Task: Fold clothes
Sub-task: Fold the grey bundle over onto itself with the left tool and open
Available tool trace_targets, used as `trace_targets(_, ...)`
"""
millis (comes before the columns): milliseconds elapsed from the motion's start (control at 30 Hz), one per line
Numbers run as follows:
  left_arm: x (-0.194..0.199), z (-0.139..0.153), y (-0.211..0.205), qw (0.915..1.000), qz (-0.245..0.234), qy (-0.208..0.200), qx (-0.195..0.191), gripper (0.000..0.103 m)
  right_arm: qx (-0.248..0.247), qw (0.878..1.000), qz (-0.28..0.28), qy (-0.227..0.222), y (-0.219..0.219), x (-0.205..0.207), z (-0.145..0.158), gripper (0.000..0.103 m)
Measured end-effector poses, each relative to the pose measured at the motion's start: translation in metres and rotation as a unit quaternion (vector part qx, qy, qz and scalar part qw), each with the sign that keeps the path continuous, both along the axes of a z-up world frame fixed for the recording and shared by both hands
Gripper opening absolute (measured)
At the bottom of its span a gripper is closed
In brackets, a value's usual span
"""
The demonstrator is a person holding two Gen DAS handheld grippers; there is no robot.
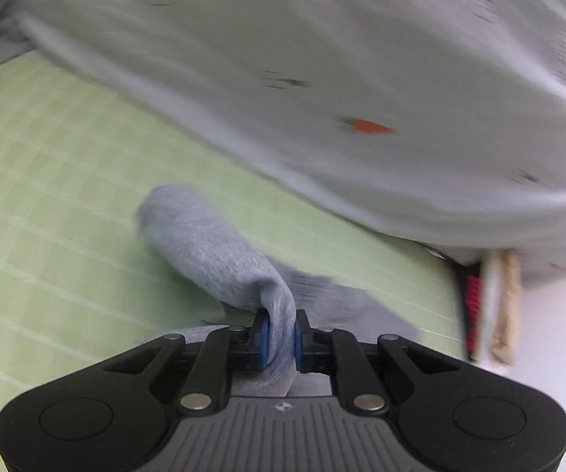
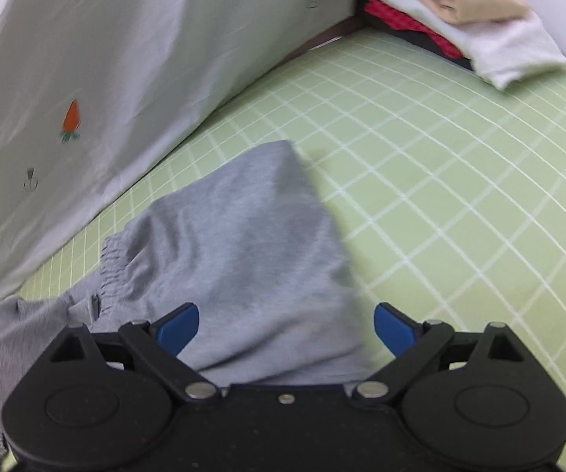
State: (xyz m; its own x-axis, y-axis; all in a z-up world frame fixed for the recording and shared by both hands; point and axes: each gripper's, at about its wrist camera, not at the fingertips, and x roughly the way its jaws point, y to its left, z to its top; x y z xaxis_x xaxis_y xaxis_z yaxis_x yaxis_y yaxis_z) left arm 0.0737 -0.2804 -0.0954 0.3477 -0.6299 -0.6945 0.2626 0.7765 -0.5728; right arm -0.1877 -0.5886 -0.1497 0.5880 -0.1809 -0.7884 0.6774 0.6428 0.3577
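In the left wrist view, the left gripper [image 1: 281,336] is clamped on a bunched fold of the grey knit garment [image 1: 208,247], lifted above the green checked sheet [image 1: 47,196].

In the right wrist view, the right gripper [image 2: 286,326] stands wide apart over the garment [image 2: 243,236], which lies beside a white carrot-print cloth [image 2: 86,59].

Green gridded worktop [image 2: 440,196] lies open right of the grey garment [image 2: 243,244]; carrot-print sheet [image 2: 106,59] walls the left, folded stack [image 2: 459,11] blocks the far corner.
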Motion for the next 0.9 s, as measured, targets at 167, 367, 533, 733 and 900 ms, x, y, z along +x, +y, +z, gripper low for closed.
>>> trace_targets(167, -0.026, -0.015, -0.09, 0.9983, -0.057, 0.011, -0.007, 0.015, 0.024, 0.999, -0.027, -0.009, -0.034, -0.025, -0.01, 0.097)
trace_targets(367, -0.047, -0.062, -0.144, 0.9927, -0.083, 0.068, 0.055, 0.047, 0.034, 0.999, -0.028, -0.001, -0.07, -0.024, -0.03, 0.097)
trace_targets(533, -0.043, -0.05, -0.123, 0.9951, -0.038, 0.018, 0.09, 0.084, 0.024, 1.0, 0.01, 0.002, -0.074, 0.004, -0.034, 0.097)
trace_targets(733, -0.039, -0.045, -0.078, 0.984, 0.023, -0.015, 0.176, 0.097, -0.03, 0.994, 0.102, -0.012, -0.036, 0.046, -0.016, 0.097)
trace_targets(900, -0.039, -0.062, -0.051, 0.9751, 0.032, 0.009, 0.219, 0.1, -0.073, 0.984, 0.159, -0.022, -0.006, 0.075, 0.002, 0.099)
